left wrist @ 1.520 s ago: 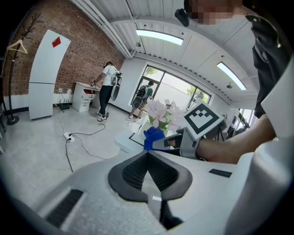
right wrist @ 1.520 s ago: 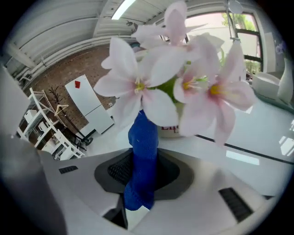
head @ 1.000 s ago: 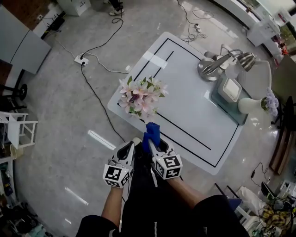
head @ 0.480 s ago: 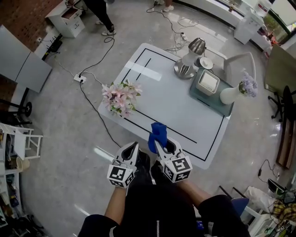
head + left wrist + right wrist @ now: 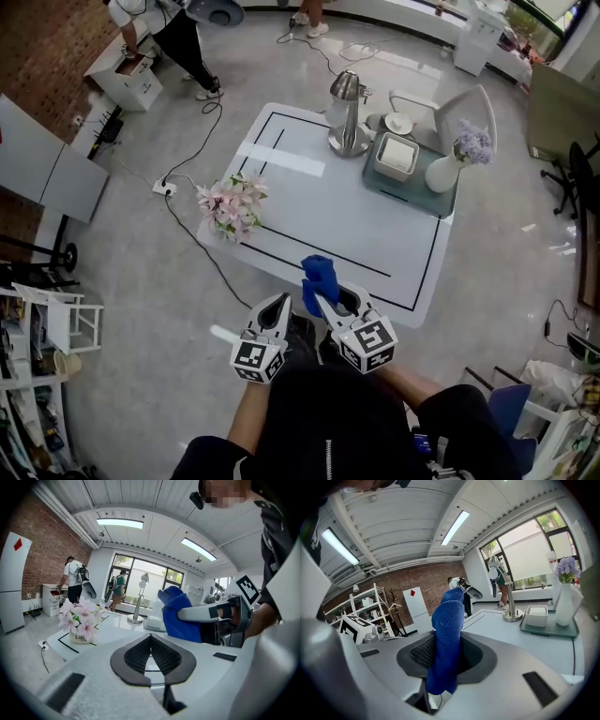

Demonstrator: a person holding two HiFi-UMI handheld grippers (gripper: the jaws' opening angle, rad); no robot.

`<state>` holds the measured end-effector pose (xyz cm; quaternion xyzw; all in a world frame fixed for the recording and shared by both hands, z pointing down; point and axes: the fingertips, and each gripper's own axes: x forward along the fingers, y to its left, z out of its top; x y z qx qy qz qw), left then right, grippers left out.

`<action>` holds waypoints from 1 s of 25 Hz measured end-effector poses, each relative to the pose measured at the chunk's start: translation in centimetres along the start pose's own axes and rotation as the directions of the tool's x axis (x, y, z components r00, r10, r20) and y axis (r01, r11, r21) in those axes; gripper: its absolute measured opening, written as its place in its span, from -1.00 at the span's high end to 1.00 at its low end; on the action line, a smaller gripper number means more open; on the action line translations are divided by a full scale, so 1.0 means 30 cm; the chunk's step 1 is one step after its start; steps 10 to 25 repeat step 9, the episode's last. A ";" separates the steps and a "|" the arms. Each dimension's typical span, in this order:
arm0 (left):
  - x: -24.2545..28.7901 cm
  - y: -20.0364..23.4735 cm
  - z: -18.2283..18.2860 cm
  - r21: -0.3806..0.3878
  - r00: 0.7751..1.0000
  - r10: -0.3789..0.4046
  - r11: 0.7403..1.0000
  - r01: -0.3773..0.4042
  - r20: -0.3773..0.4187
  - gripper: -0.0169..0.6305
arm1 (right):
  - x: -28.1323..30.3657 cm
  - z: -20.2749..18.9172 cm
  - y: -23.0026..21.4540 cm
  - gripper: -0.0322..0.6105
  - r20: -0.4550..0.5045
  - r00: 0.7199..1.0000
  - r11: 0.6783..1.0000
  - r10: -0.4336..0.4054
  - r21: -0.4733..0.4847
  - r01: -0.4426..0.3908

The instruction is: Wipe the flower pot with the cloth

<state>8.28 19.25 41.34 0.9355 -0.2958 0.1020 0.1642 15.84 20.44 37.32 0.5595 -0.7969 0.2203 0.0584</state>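
Note:
A small white flower pot (image 5: 230, 208) with pink blossoms stands at the left edge of the white table (image 5: 375, 234); it also shows left of centre in the left gripper view as the flower pot (image 5: 78, 626). My right gripper (image 5: 323, 294) is shut on a blue cloth (image 5: 318, 277), which sticks up over the table's near edge. The cloth (image 5: 447, 634) hangs clamped between that right gripper's (image 5: 444, 654) jaws. My left gripper (image 5: 279, 303) hovers beside it off the table, and the left gripper (image 5: 151, 638) is shut with nothing in it. Both are well short of the pot.
At the table's far end stand a silver lamp (image 5: 347, 117), a teal tray (image 5: 377, 183) with a white box (image 5: 397, 155), and a white vase (image 5: 444, 172) of purple flowers. A power strip (image 5: 166, 187) and cables lie on the floor at left. People (image 5: 164, 28) stand beyond.
The table and pot have drawn further away and up in the head view. Both grippers stay close to my body, the right one still clamping the cloth.

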 end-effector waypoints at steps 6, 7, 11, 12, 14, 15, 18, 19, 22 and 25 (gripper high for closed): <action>0.014 -0.023 0.006 0.016 1.000 -0.027 1.000 0.027 0.004 0.93 | -0.033 -0.011 -0.001 0.57 0.007 1.000 1.000 -0.013 -0.005 0.013; 0.013 -0.024 0.017 0.011 1.000 -0.025 1.000 0.025 0.010 0.93 | -0.036 -0.001 0.002 0.57 0.004 1.000 1.000 -0.012 -0.013 0.012; 0.006 -0.021 0.040 -0.002 1.000 -0.013 1.000 0.013 0.024 0.93 | -0.039 0.020 0.013 0.57 -0.004 1.000 0.999 -0.004 -0.034 0.004; 0.006 -0.021 0.040 -0.002 1.000 -0.013 1.000 0.013 0.024 0.93 | -0.039 0.020 0.013 0.57 -0.004 1.000 0.999 -0.004 -0.034 0.004; 0.006 -0.021 0.040 -0.002 1.000 -0.013 1.000 0.013 0.024 0.93 | -0.039 0.020 0.013 0.57 -0.004 1.000 0.999 -0.004 -0.034 0.004; 0.006 -0.021 0.040 -0.002 1.000 -0.013 1.000 0.013 0.024 0.93 | -0.039 0.020 0.013 0.57 -0.004 1.000 0.999 -0.004 -0.034 0.004; 0.006 -0.021 0.040 -0.002 1.000 -0.013 1.000 0.013 0.024 0.93 | -0.039 0.020 0.013 0.57 -0.004 1.000 0.999 -0.004 -0.034 0.004; 0.006 -0.021 0.040 -0.002 1.000 -0.013 1.000 0.013 0.024 0.93 | -0.039 0.020 0.013 0.57 -0.004 1.000 0.999 -0.004 -0.034 0.004; 0.006 -0.021 0.040 -0.002 1.000 -0.013 1.000 0.013 0.024 0.93 | -0.039 0.020 0.013 0.57 -0.004 1.000 0.999 -0.004 -0.034 0.004; 0.006 -0.021 0.040 -0.002 1.000 -0.013 1.000 0.013 0.024 0.93 | -0.039 0.020 0.013 0.57 -0.004 1.000 0.999 -0.004 -0.034 0.004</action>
